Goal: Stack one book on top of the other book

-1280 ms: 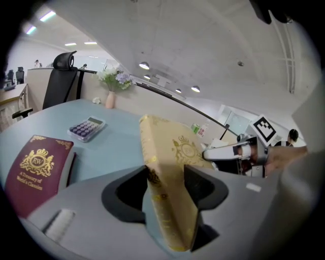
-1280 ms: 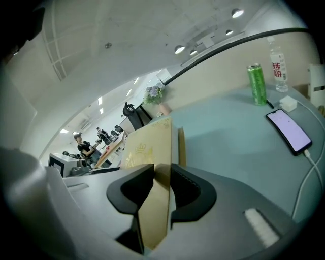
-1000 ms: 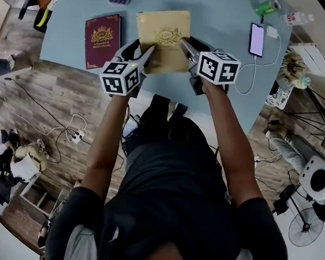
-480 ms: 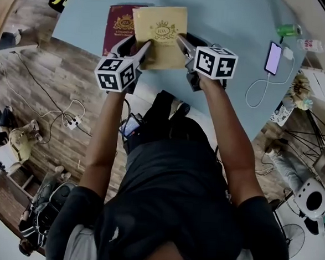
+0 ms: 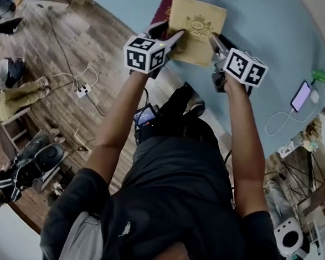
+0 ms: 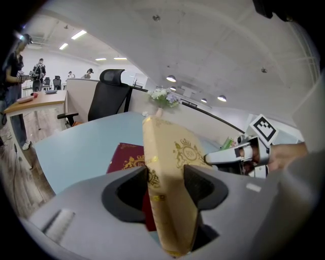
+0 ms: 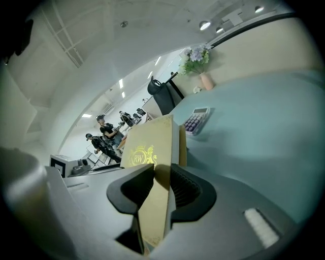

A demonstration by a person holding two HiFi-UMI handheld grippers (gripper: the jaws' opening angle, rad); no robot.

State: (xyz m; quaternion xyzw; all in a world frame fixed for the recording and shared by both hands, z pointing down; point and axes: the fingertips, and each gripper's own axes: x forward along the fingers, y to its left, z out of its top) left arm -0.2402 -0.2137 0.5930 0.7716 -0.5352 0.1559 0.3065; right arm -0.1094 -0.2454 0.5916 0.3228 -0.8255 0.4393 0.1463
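Tan book [image 5: 196, 26] upper centre of frame. Left tongs [image 5: 176, 37] clamped on its left edge, right tongs [image 5: 214, 41] on its right. Red book [image 5: 162, 9] partly hidden behind it, on blue surface [image 5: 264, 28].

A pale blue tabletop [image 5: 280, 29] stands on a wood-plank floor [image 5: 63, 47], and a white power strip [image 5: 81, 90] with loose cables lies on the floor off the tabletop's left side. At the tabletop's far edge are a black office chair [image 6: 109, 91] and a vase of flowers [image 6: 163, 96]. Above the tabletop, a white ceiling [image 6: 203, 45] carries round recessed lights [image 6: 171, 78].
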